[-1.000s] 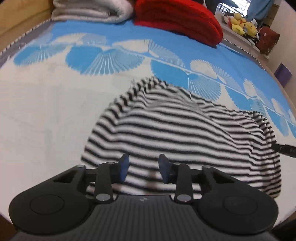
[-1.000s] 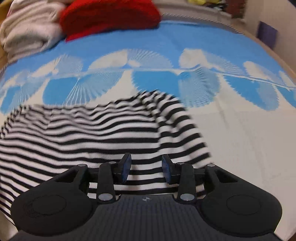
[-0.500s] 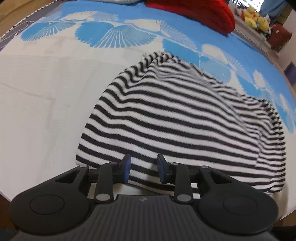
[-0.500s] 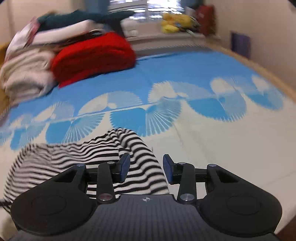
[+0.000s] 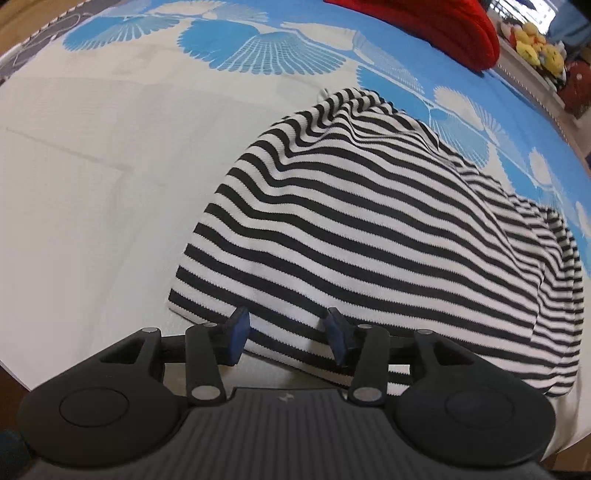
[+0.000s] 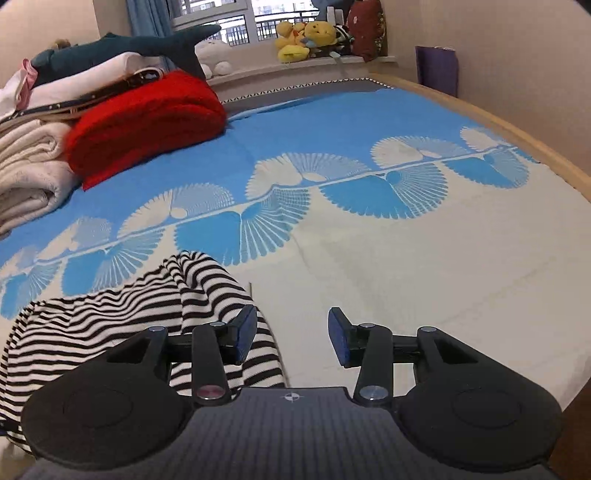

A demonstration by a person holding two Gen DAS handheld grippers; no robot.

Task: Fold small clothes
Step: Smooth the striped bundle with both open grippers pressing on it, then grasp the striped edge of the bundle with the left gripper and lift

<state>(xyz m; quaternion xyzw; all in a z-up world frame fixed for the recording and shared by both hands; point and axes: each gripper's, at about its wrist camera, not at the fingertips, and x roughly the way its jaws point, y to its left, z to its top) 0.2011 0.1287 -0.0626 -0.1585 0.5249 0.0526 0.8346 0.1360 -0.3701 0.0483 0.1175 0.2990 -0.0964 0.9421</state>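
A black-and-white striped garment (image 5: 369, 229) lies rumpled on the bed near its front edge. My left gripper (image 5: 286, 338) is open and empty, just above the garment's near hem. In the right wrist view the garment (image 6: 122, 325) lies at the lower left, with a bunched fold at its right end. My right gripper (image 6: 291, 338) is open and empty, raised over the garment's right edge; its left finger is over the stripes, its right finger over bare sheet.
The bedspread (image 6: 406, 258) is cream at the front and blue with fan shapes behind. A red folded blanket (image 6: 147, 122) and a stack of cream linens (image 6: 29, 173) lie at the back left. Plush toys (image 6: 306, 35) sit on the windowsill. The wooden bed edge (image 6: 517, 129) runs along the right.
Both grippers pulled back towards the front edge of the bed and opened a little wider. The right one rose and tilted up, so the room and window now show.
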